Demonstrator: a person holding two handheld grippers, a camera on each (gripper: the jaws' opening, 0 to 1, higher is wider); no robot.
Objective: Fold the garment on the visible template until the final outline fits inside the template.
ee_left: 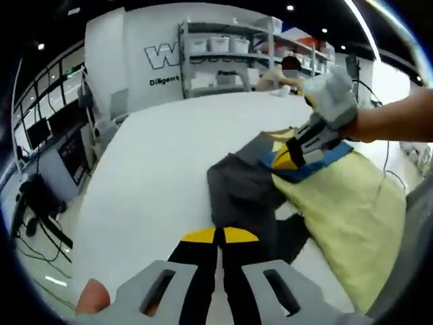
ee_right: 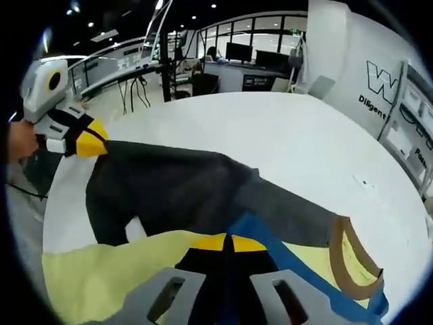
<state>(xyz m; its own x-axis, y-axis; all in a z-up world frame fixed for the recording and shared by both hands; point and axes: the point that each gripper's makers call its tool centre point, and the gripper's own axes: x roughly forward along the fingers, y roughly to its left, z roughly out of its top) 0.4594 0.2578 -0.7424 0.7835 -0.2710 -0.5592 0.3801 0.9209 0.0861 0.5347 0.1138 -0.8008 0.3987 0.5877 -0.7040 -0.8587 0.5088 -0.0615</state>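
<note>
1 garment [ee_right: 183, 193] on table [ee_right: 284, 135]; 2 grippers, L [ee_left: 219, 235] & R [ee_right: 230, 242], fingers both clamped on it.

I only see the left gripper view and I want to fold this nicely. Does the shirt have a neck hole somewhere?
Observer: Yes. In the right gripper view, a brown neck band curves across the yellow side of the garment.
Operator: What is my other hand-held gripper biting?
Observer: The right hand-held gripper is closed where a blue strip begins, and that strip runs toward the neck band.
Operator: Where is mine from there?
Observer: The left hand-held gripper sits at the far corner of the dark grey part.
</note>
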